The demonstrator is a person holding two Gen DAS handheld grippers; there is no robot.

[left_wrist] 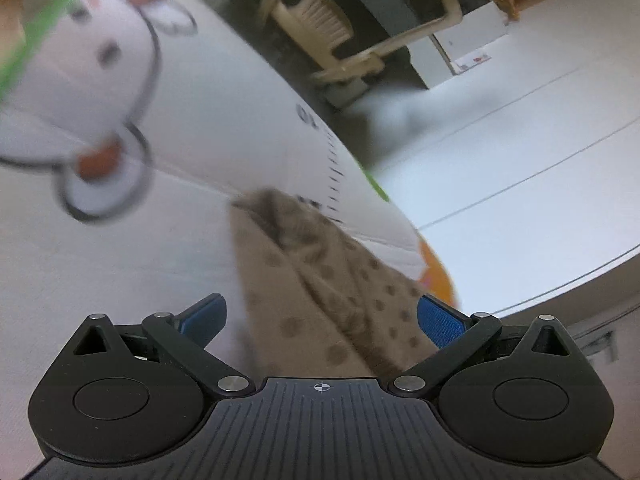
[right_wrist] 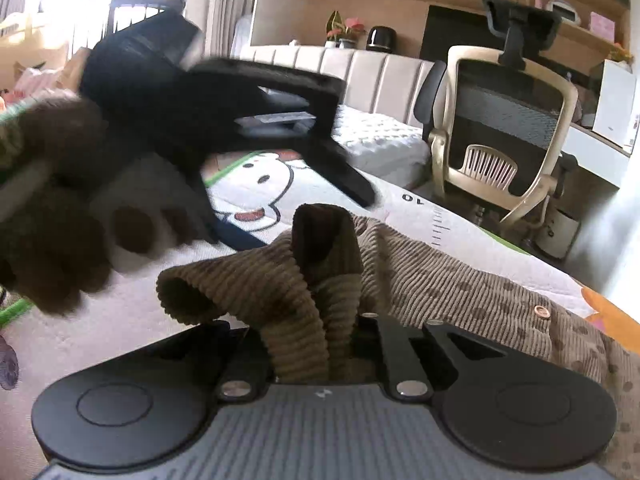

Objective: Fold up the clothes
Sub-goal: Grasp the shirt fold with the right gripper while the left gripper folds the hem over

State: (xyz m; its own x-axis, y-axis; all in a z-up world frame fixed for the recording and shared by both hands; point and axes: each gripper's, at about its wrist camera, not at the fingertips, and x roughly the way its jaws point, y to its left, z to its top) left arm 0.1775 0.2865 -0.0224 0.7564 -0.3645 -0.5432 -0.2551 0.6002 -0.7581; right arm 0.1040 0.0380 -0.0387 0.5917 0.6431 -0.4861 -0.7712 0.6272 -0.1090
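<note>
A brown corduroy garment (left_wrist: pixel 320 288) with dark dots lies bunched on a white play mat (left_wrist: pixel 208 120) printed with a cartoon figure. My left gripper (left_wrist: pixel 322 314) hovers over it, open, its blue pads (left_wrist: pixel 440 320) on either side of the cloth and apart from it. In the right wrist view a raised fold of the garment (right_wrist: pixel 288 292) rises between the jaws of my right gripper (right_wrist: pixel 316 340), which is shut on it, its fingertips hidden by cloth. The left gripper (right_wrist: pixel 292 208) shows there too, blurred, held by a hand in a fuzzy brown sleeve (right_wrist: pixel 52 208).
The mat's edge with a ruler print (right_wrist: pixel 436 220) runs along the right, with pale tiled floor (left_wrist: pixel 520 160) beyond. A beige office chair (right_wrist: pixel 500 132) stands close to that edge. A bed with a white quilt (right_wrist: pixel 380 136) lies behind the mat.
</note>
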